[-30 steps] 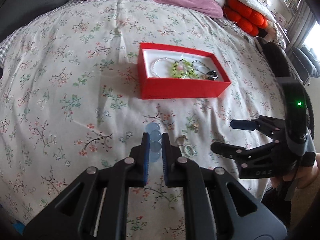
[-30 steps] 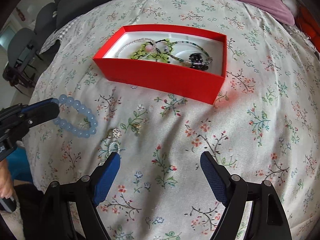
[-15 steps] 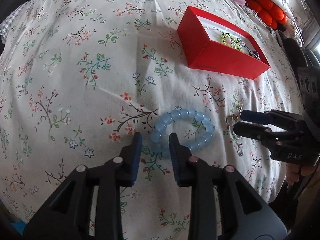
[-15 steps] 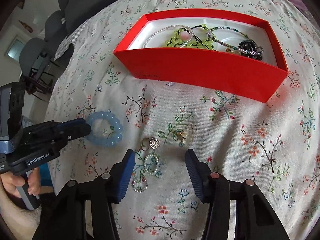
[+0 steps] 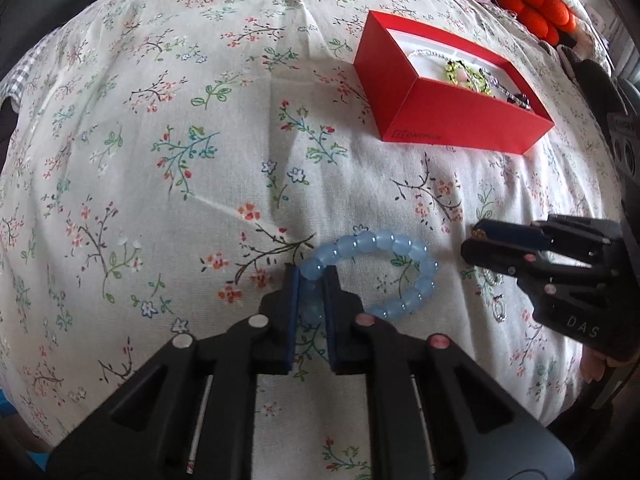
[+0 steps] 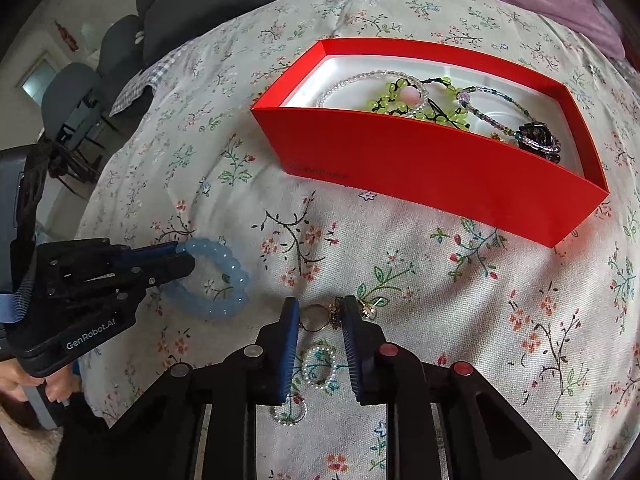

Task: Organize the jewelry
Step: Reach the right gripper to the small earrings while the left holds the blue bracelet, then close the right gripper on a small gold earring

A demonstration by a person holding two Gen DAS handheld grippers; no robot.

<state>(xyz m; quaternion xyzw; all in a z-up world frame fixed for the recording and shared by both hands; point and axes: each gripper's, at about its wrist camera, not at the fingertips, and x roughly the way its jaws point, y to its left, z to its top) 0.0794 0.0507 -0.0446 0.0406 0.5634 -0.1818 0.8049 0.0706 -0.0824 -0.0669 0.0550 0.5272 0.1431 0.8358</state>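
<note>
Left gripper [image 5: 311, 280] jaws pinching blue bracelet [image 5: 384, 272], right gripper [image 6: 318, 312] jaws parted around gold ring [image 6: 316, 317], right view only

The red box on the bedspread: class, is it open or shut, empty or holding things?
Open and partly filled. The red box has no lid on; its white inside holds a clear bead strand, green beads and a dark beaded piece.

Soft daylight, faint shadows, strong fisheye edge-warping.
</note>
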